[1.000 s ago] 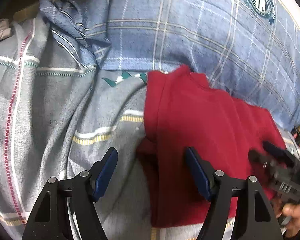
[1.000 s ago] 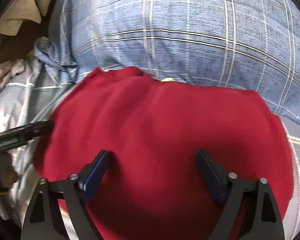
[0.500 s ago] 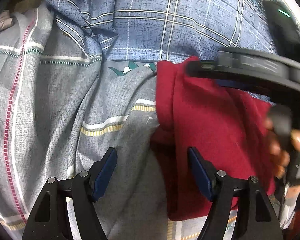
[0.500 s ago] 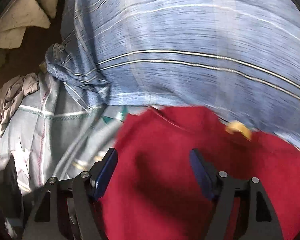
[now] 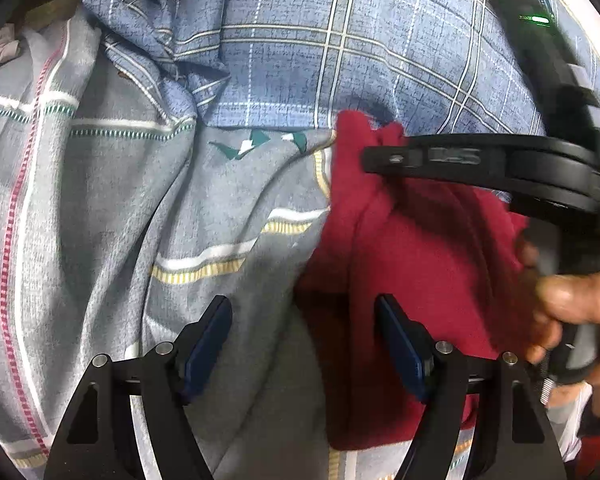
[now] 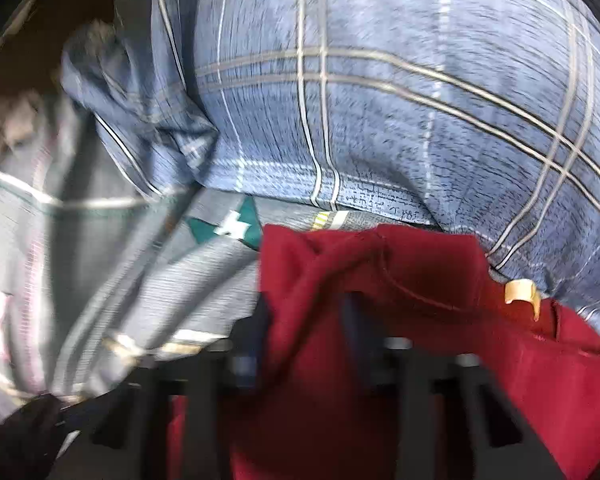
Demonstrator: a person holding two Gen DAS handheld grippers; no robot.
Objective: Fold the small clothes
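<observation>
Bedsheet (image 5: pixel 148 208), red garment (image 5: pixel 420 264) in right gripper (image 5: pixel 376 158)

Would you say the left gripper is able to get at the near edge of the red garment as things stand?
Probably yes. The left gripper is open, and the red garment lies partly between its fingers with nothing over that edge; the right gripper works the far corner.

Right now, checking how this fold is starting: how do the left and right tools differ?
The left tool is open, straddling the red garment's left edge, gripping nothing; the right tool looks closed on its far edge. The left points forward; the right reaches across sideways. Both work the same garment.
</observation>
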